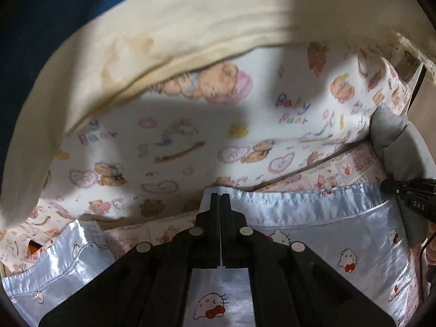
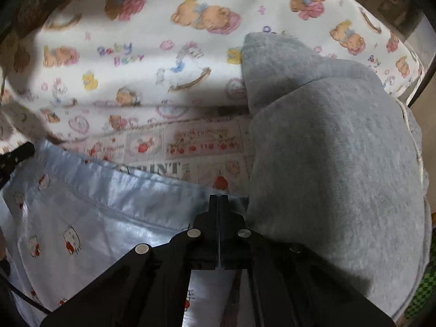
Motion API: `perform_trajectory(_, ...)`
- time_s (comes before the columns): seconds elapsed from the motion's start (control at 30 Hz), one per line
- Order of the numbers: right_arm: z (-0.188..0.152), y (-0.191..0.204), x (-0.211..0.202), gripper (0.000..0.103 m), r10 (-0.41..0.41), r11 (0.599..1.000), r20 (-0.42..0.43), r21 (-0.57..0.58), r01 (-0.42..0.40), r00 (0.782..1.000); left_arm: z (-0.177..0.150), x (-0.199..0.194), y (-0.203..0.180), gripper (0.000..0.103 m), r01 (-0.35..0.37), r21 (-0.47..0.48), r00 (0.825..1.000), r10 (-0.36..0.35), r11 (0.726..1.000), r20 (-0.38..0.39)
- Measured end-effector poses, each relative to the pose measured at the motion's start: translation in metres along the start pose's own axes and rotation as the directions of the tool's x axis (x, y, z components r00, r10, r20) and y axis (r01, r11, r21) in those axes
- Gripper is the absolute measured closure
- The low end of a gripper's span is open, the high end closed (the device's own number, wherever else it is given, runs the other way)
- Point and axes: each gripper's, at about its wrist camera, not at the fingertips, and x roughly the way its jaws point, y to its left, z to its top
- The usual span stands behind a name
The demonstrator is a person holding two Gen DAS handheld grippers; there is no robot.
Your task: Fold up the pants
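Light blue satin pants (image 1: 313,231) with a cat print lie spread on the bedding, their gathered waistband along the far edge. My left gripper (image 1: 220,194) is shut, with the waistband pinched between its tips near the band's left end. In the right wrist view the same pants (image 2: 95,204) fill the lower left. There my right gripper (image 2: 218,197) is shut on the waistband's right corner, hard against a grey garment. The right gripper's black tip (image 1: 408,188) also shows at the far right of the left wrist view.
A thick grey fleece garment (image 2: 327,163) lies heaped just right of the pants. A white bear-print sheet (image 2: 163,68) and a pink printed cloth (image 2: 190,147) lie beyond the waistband. A cream blanket (image 1: 190,27) hangs over the far side.
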Motion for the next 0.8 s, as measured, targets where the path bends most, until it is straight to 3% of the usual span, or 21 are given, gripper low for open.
perform_trajectory(0.23, 0.015, 0.005, -0.031, 0.103, -0.006, 1.000, 0.087, 0.003, 0.005, 0.996, 0.019, -0.006, 0.006, 0.103, -0.050, -0.015, 0.998, 0.050, 0.999, 0.026)
perform_trajectory(0.33, 0.017, 0.001, -0.054, 0.103, -0.019, 1.000, 0.152, -0.001, 0.019, 0.988, 0.022, -0.009, 0.006, 0.103, -0.025, -0.020, 0.999, 0.025, 0.999, 0.020)
perform_trajectory(0.37, 0.014, 0.002, -0.062, 0.103, -0.008, 1.000, 0.235, -0.024, 0.014, 0.972, 0.019, -0.012, 0.006, 0.103, -0.004, -0.023, 1.000, 0.005, 1.000, 0.012)
perform_trajectory(0.43, 0.001, 0.006, -0.082, 0.103, 0.046, 0.997, 0.279, -0.069, -0.028, 0.959, 0.009, -0.022, 0.003, 0.103, 0.013, -0.003, 1.000, -0.013, 1.000, 0.024)
perform_trajectory(0.57, -0.034, 0.002, -0.124, 0.103, 0.069, 0.992, 0.366, -0.126, -0.024, 0.928, -0.022, -0.058, 0.002, 0.098, -0.036, 0.038, 0.997, 0.033, 0.999, 0.074)
perform_trajectory(0.63, -0.055, -0.004, -0.141, 0.094, 0.091, 0.991, 0.407, -0.123, -0.045, 0.909, -0.037, -0.081, 0.006, 0.097, -0.040, 0.025, 0.994, 0.037, 0.999, 0.101)
perform_trajectory(0.7, -0.071, -0.011, -0.152, 0.069, 0.111, 0.992, 0.442, -0.105, -0.072, 0.890, -0.052, -0.106, 0.011, 0.093, -0.056, 0.013, 0.989, 0.054, 0.998, 0.137)
perform_trajectory(0.77, -0.088, -0.015, -0.165, 0.059, 0.130, 0.991, 0.472, -0.097, -0.095, 0.872, -0.071, -0.131, 0.011, 0.088, -0.082, -0.001, 0.980, 0.081, 0.997, 0.183)
perform_trajectory(0.8, -0.095, -0.015, -0.168, 0.058, 0.137, 0.990, 0.478, -0.098, -0.102, 0.867, -0.082, -0.142, 0.011, 0.084, -0.091, -0.009, 0.974, 0.091, 0.996, 0.205)
